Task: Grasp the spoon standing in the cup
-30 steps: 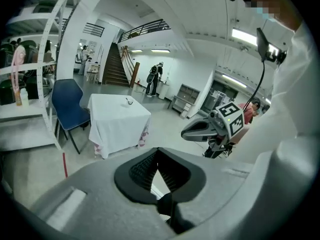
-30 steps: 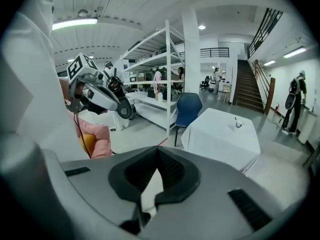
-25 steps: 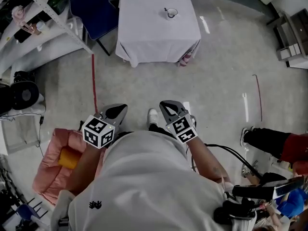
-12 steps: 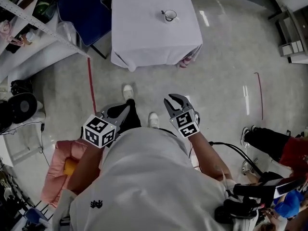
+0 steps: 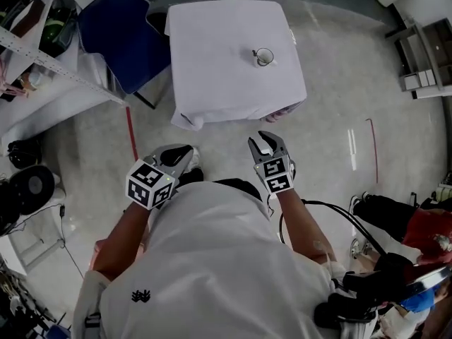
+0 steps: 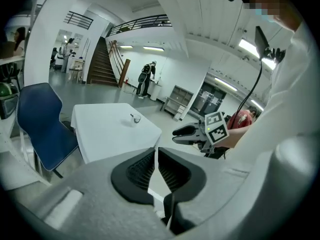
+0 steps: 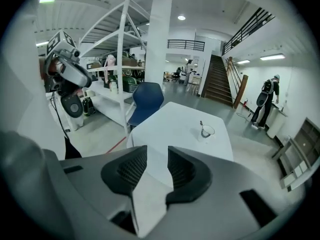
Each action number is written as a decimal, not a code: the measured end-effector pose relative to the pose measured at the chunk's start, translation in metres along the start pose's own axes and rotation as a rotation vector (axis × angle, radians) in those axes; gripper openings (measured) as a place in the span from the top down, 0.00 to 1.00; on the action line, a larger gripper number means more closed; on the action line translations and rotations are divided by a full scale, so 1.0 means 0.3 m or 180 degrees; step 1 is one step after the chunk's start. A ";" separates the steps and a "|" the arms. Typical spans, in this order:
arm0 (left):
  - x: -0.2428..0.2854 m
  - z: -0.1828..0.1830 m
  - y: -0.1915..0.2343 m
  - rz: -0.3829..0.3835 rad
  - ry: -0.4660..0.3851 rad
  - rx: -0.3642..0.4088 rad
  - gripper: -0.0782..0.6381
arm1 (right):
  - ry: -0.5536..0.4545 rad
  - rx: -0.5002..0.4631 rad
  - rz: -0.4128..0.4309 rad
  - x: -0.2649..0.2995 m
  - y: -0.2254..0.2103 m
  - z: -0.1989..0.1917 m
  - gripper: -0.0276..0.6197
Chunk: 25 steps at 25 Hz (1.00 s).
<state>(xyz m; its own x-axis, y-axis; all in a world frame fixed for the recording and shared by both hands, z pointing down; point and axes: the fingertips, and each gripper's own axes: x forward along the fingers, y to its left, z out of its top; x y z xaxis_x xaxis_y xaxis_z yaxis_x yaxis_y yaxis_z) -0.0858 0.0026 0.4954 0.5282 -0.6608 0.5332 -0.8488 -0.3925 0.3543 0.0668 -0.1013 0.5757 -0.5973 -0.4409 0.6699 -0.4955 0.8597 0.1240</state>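
Observation:
A small clear cup (image 5: 263, 56) with a spoon (image 5: 256, 52) standing in it sits on a white-clothed table (image 5: 219, 69), toward the table's right side. Both grippers hang over the floor, short of the table's near edge and well away from the cup. My right gripper (image 5: 267, 142) points at the table; its jaws are opening with nothing between them. The right gripper view has the cup (image 7: 207, 131) and spoon (image 7: 201, 125) beyond the spread jaws. My left gripper (image 5: 183, 152) is shut and empty. In the left gripper view the cup (image 6: 135, 118) is small and distant.
A blue chair (image 5: 120, 37) stands at the table's left, with white shelving (image 5: 42, 44) further left. A red tape line (image 5: 129, 133) runs along the floor. Another person's legs (image 5: 395, 214) and cables lie at the right. Stairs (image 7: 220, 84) rise behind the table.
The person has walked toward the table, which now lies closer to both grippers. The right gripper's jaws have gone from shut to spread. The pink cushion has left the head view.

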 end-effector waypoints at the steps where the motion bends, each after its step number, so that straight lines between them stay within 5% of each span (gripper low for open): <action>1: -0.001 0.007 0.038 -0.0026 0.0033 0.0023 0.87 | -0.0005 0.0045 -0.0056 0.034 -0.017 0.029 0.75; 13: 0.030 0.179 0.354 0.0353 -0.0023 -0.0187 0.87 | -0.0083 0.0014 -0.0515 0.433 -0.372 0.242 0.73; 25: 0.190 0.417 0.427 0.0840 -0.0088 -0.0367 0.88 | 0.0227 -0.0266 -0.0390 0.797 -0.755 0.210 0.69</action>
<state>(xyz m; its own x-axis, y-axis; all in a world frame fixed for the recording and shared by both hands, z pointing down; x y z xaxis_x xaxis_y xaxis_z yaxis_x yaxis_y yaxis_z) -0.1675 -0.1654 0.4752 0.2872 -0.7482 0.5981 -0.9475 -0.1303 0.2919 -0.0035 -0.4175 0.6616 -0.4878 -0.5270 0.6959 -0.5061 0.8203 0.2665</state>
